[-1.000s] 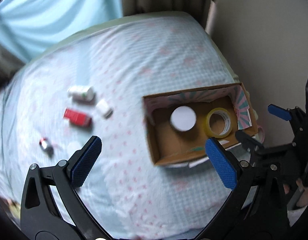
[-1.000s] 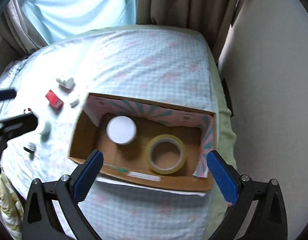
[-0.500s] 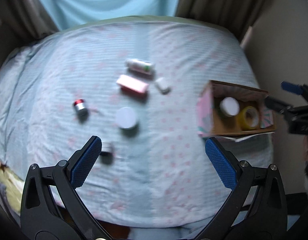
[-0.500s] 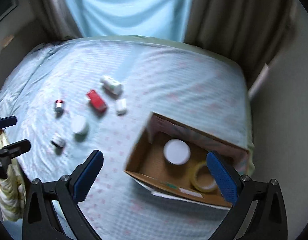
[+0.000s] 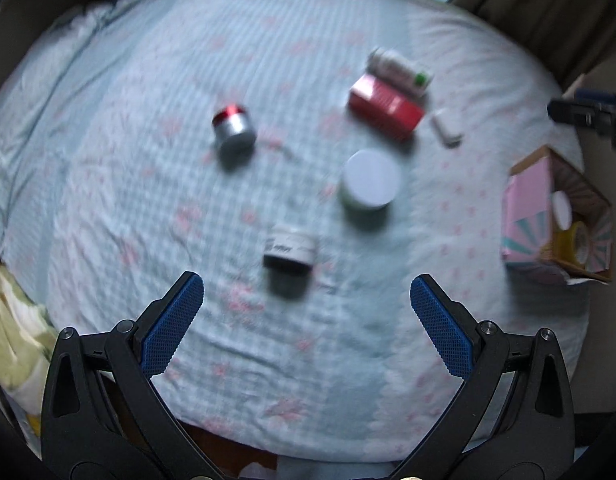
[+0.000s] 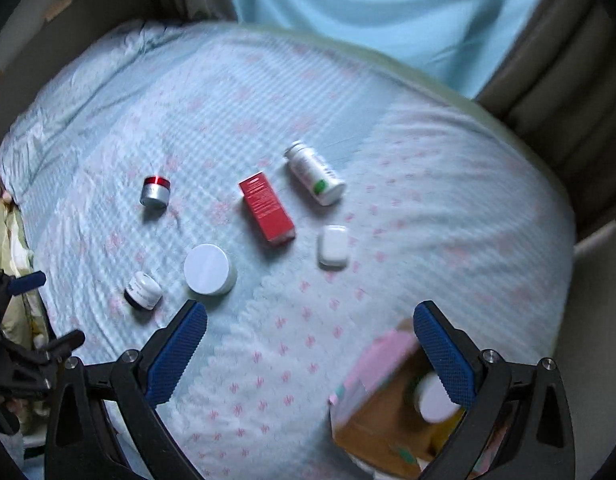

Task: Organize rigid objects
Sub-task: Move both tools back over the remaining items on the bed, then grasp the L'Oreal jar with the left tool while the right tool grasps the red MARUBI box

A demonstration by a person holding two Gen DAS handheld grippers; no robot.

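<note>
six items [image 6: 266,207] loose on bedsheet [image 6: 427,200]; both tongs gaping, empty.

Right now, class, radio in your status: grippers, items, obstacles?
Left gripper and right gripper open, empty. Six items loose on bed; box holds two. Small jar nearest left gripper. Nothing blocking.

Bare bed [image 5: 308,360] lies open near the black jar [image 5: 288,253]; white tub [image 5: 369,184] stands close behind-right; red box [image 5: 385,106] farther.

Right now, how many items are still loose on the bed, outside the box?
6: red-capped silver jar far left, dark-lidded jar, white-lidded jar beside it, red carton, white bottle, white case.
</note>
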